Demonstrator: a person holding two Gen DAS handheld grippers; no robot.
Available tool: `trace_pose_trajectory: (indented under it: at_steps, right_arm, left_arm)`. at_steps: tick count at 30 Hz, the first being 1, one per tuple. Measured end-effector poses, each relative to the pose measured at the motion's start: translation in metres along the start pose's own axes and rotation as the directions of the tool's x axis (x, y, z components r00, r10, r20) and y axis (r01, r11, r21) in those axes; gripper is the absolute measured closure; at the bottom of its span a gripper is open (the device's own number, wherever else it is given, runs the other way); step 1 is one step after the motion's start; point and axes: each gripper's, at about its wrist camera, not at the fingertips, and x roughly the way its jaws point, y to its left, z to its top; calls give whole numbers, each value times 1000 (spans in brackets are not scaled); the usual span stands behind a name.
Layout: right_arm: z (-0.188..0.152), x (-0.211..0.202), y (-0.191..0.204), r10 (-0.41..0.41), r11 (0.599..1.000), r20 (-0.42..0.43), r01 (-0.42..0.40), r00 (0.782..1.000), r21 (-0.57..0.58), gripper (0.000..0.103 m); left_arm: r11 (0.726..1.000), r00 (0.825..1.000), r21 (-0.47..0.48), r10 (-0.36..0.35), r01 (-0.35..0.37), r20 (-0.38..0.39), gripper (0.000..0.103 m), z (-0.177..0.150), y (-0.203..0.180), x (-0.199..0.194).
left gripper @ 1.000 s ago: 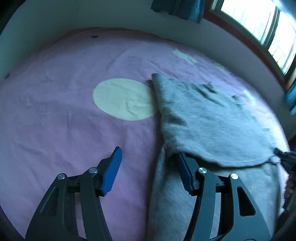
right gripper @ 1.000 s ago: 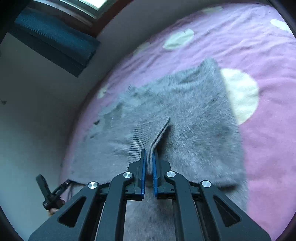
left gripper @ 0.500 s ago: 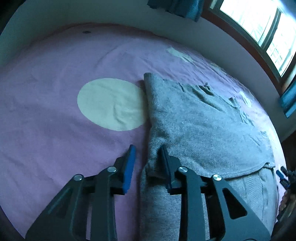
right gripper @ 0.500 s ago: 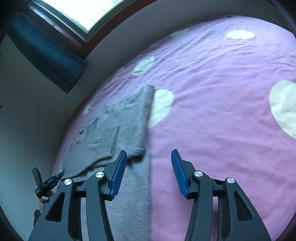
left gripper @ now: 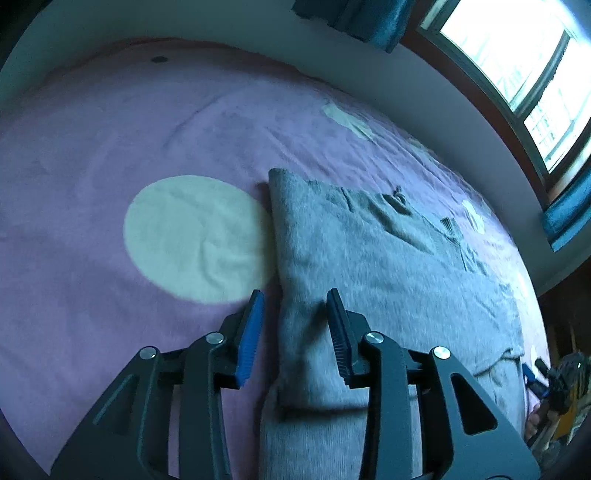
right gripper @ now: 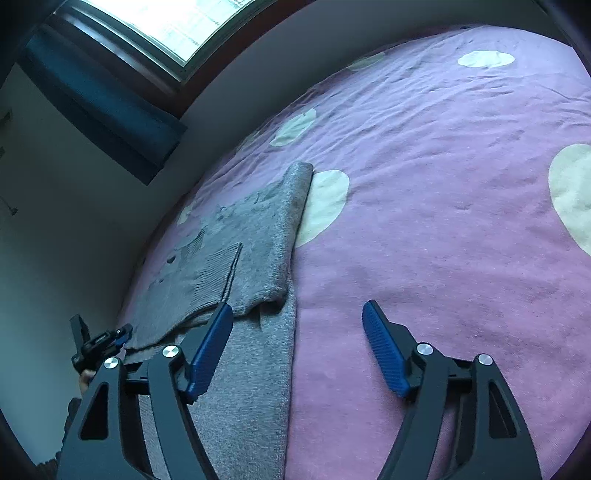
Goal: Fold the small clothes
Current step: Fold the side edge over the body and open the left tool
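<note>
The sweater [left gripper: 388,258] lies on the bed [left gripper: 110,129], folded over itself. Its folded edge sits just beside a round patch [left gripper: 195,236] of the bedcover. A window [right gripper: 166,22] is behind the bed.

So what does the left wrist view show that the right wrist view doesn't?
Only the left wrist view: the left hand-held gripper, jaws a little apart, straddling the grey sweater's folded edge.

Only the right wrist view: the right hand-held gripper, jaws wide, nothing between them, and far more bare pink bedspread.

Both: the folded sweater, the cream spot beside it, a window and a blue curtain.
</note>
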Motion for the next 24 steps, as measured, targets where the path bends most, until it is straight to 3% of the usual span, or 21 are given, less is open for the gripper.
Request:
trace_pose_trajectory:
  at_steps: [4,7,11,16,24]
  right_arm:
    - [-1,-1,-1,4,1000,1,-4,1000,-1,30]
    - [-2,-1,-2,7,1000,3,-7,1000,-2,29]
    - [-2,0,-2,10,1000,2,-10,1000,-4,28]
    - [-2,-1,-1,12,1000,3,-12,1000,-8,27]
    - [-3,-1,-1,13,1000,4,-13,1000,-7,26]
  left_arm:
    - [998,999,42,41,-40,-7,82,6,-2,14]
    - [998,999,43,35,-35,-9,83,11,-2,14]
    - [1000,1000,9,28,-28,10,73,27,2,17]
    - [999,999,-13,44,-44,6,73,48,4,35]
    - [989,991,62,132,-133,14,85,57,-2,53]
